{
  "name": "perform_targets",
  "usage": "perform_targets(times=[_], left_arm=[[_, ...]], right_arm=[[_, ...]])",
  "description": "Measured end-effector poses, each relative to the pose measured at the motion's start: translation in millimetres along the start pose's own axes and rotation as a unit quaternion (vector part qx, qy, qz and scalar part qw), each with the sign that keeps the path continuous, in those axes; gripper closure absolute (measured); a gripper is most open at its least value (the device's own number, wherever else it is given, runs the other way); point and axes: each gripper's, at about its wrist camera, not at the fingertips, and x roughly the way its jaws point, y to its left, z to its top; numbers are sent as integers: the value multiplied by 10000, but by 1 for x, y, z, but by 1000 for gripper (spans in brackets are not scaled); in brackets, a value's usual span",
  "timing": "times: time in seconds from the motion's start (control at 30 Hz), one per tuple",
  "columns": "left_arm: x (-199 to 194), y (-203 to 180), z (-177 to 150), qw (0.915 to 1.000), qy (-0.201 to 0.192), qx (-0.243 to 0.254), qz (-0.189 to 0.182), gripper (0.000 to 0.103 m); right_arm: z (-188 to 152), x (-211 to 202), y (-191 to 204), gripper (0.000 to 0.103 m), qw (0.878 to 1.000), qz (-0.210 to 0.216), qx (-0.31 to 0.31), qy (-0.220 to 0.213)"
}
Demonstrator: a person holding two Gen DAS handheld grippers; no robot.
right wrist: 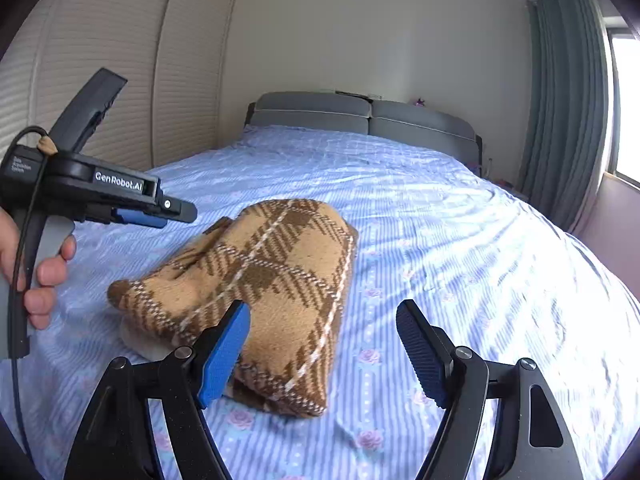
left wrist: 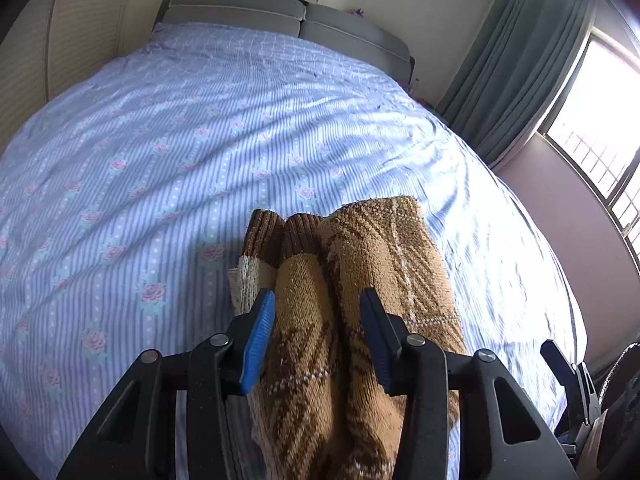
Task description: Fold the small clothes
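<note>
A folded brown plaid knit sweater (right wrist: 256, 296) is lying on the bed (right wrist: 460, 240), on its blue striped sheet printed with pink roses, toward the near side. The left hand-held gripper (left wrist: 316, 320) is hovering over the bundle (left wrist: 360, 300) with its blue-padded fingers (left wrist: 260, 340) spread apart on either side of a rolled fold; from the right wrist view the same tool (right wrist: 160, 212) is sitting above the sweater's far left edge, apparently clear of the knit. The person's left hand (right wrist: 36, 276) is wrapping around its grip. The right hand-held gripper (right wrist: 324, 344) is standing wide open, its left finger (right wrist: 224, 356) overlapping the sweater's near edge and its right finger over bare sheet. A grey padded headboard (right wrist: 360, 116) is lining the far end, and green curtains (right wrist: 568, 100) are hanging beside the window.
</note>
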Motion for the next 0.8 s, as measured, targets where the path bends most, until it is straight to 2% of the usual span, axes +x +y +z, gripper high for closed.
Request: perform_targets(times=[0.17, 0.3, 0.43, 0.47, 0.5, 0.53, 0.6, 0.7, 0.77, 0.8], left_arm=[[35, 13, 13, 9984, 397, -288, -285, 63], [54, 28, 12, 9962, 645, -563, -130, 62], [63, 31, 7, 9941, 684, -698, -463, 63], [65, 31, 6, 9933, 715, -734, -544, 65], [66, 31, 6, 9921, 758, -775, -635, 78], [66, 31, 6, 9914, 779, -797, -692, 81], [59, 25, 9, 9941, 698, -643, -518, 85], [34, -2, 16, 9992, 296, 184, 189, 85], [15, -19, 21, 9946, -52, 748, 714, 85], [8, -23, 23, 9924, -175, 887, 831, 85]], right_arm=[[5, 15, -23, 27, 9992, -29, 396, -14], [5, 22, -30, 27, 9984, -15, 566, -80], [3, 31, -30, 28, 9982, 3, 594, -65], [2, 33, -31, 28, 9981, 6, 607, -59], [0, 34, -31, 28, 9980, -2, 628, -49], [-2, 35, -32, 28, 9978, -12, 658, -32], [-4, 36, -35, 28, 9973, -39, 733, -3], [-8, 38, -39, 28, 9966, -26, 825, 31], [-8, 38, -38, 28, 9966, -33, 821, 19], [-9, 38, -39, 28, 9967, -34, 813, 6]])
